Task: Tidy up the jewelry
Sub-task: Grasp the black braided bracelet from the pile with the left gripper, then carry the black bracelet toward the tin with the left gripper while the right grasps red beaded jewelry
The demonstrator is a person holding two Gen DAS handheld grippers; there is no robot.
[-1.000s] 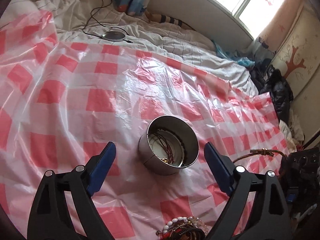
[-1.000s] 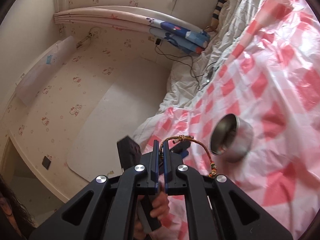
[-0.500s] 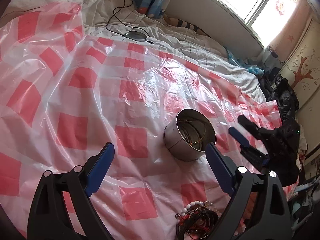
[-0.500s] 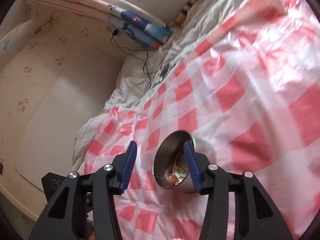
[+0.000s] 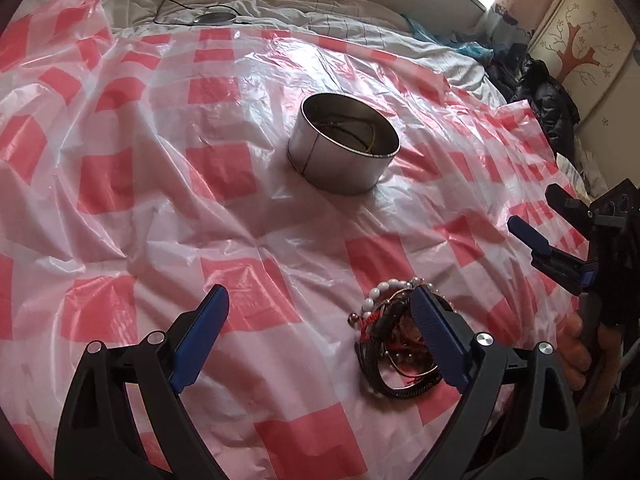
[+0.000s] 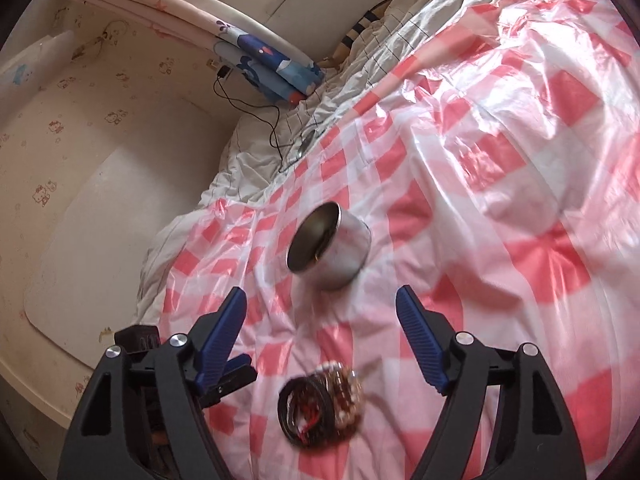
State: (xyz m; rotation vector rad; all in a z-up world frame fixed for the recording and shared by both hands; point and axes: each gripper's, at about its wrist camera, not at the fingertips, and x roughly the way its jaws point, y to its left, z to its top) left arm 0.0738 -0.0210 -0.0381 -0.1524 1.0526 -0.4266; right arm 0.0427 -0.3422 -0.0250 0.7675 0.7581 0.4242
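Note:
A round metal tin (image 5: 344, 148) (image 6: 332, 248) stands on the red-and-white checked plastic sheet (image 5: 224, 168), with thin cords lying inside it. A pile of bracelets (image 5: 392, 340) (image 6: 320, 404), black bands and white and brown beads, lies nearer to me. My left gripper (image 5: 320, 320) is open; its right finger (image 5: 436, 340) hangs over the pile and hides part of it. My right gripper (image 6: 322, 300) hovers between the pile and the tin, its jaws opening with nothing between them. It also shows at the right edge as the right gripper (image 5: 540, 216), held by a hand (image 5: 576, 344).
The sheet covers a bed with a white quilt (image 5: 320, 12). A cable and a round disc (image 5: 214, 18) lie on the quilt beyond the sheet. Dark clothes (image 5: 548, 96) are heaped at the right. A wall (image 6: 100, 200) runs along the bed's left side.
My right gripper was shut on a brown braided cord, opened over the tin and has drawn back without it. The left gripper has sunk toward the bracelet pile, away from the tin.

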